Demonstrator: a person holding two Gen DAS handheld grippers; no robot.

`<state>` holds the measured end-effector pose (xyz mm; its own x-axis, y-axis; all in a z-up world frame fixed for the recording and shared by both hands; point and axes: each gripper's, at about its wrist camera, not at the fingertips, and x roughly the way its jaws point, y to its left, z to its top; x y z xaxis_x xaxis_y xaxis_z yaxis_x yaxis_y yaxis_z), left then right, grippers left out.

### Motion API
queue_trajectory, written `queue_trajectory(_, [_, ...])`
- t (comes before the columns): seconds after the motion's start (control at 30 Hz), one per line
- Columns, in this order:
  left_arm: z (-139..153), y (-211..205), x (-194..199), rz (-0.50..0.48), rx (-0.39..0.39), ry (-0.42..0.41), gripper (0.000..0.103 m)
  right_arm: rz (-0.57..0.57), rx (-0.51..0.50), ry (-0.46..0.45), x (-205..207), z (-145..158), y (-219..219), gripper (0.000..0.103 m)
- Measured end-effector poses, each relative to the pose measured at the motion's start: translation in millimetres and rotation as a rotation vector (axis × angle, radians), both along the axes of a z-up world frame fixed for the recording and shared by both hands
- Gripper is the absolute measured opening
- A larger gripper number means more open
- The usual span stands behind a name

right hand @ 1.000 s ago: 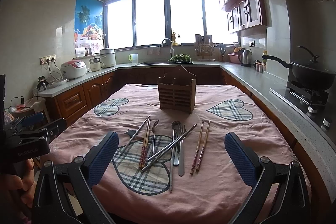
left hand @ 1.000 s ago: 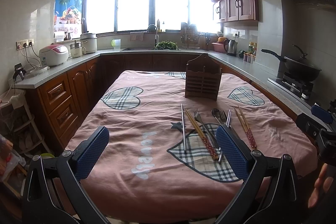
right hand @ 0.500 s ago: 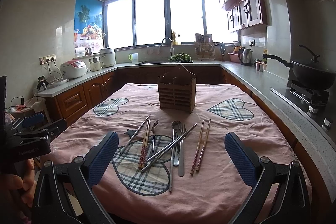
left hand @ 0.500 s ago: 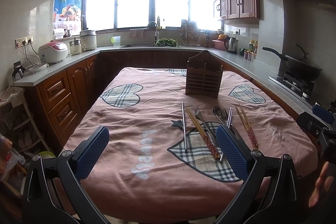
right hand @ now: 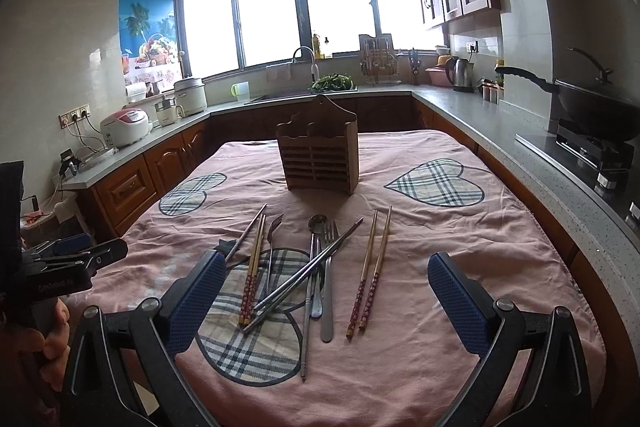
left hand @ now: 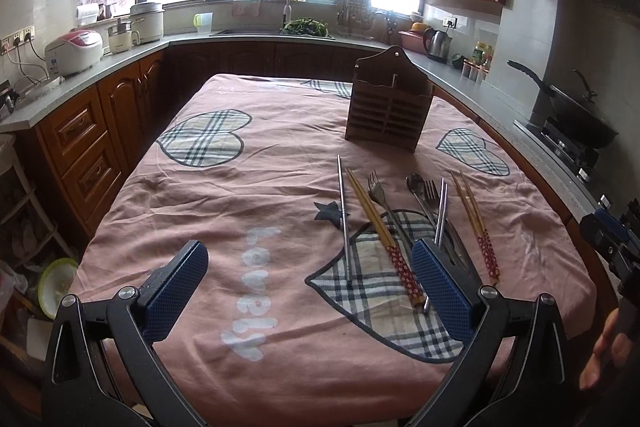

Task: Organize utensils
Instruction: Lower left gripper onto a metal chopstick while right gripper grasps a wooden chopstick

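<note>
The left gripper (left hand: pixel 308 291) and the right gripper (right hand: pixel 326 301) both hover spread wide and empty above the near edge of the pink cloth (right hand: pixel 460 239). Just beyond them lie 2 pairs of wooden chopsticks (right hand: pixel 370 273), steel chopsticks (right hand: pixel 308 273), forks (right hand: pixel 328 279) and a spoon (right hand: pixel 317 223). Farther back stands the wooden utensil holder (right hand: pixel 320 163).

You have a pink tablecloth (right hand: pixel 460 239) with plaid hearts covering the table. Around it runs a grey countertop (right hand: pixel 472 115) on wooden cabinets (left hand: pixel 84 139). On your left stand a white-and-pink rice cooker (left hand: pixel 74 51) and a larger white pot (left hand: pixel 147 21). Under the bright windows (right hand: pixel 272 11) you see the tap (right hand: pixel 306 57) with leafy greens (right hand: pixel 333 81) beside it. To your right, a kettle (right hand: pixel 460 74) sits near the corner, and a black wok (right hand: pixel 592 107) rests on the stove.
</note>
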<state>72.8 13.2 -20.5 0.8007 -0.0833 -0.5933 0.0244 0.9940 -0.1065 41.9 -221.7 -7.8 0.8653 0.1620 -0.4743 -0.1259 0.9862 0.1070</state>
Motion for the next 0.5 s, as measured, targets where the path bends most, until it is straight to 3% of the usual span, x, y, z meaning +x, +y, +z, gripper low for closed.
queue_trajectory(0.17, [-7.2,1.8,35.3,-0.004,-0.023,0.051,0.103,-0.03,0.014,0.054,30.8,-9.1,-13.7,0.102])
queue_trajectory(0.5, [-21.5,-9.8,86.8,-0.023,0.004,0.117,0.103,-0.05,0.028,0.14,81.8,-25.8,-27.2,0.101])
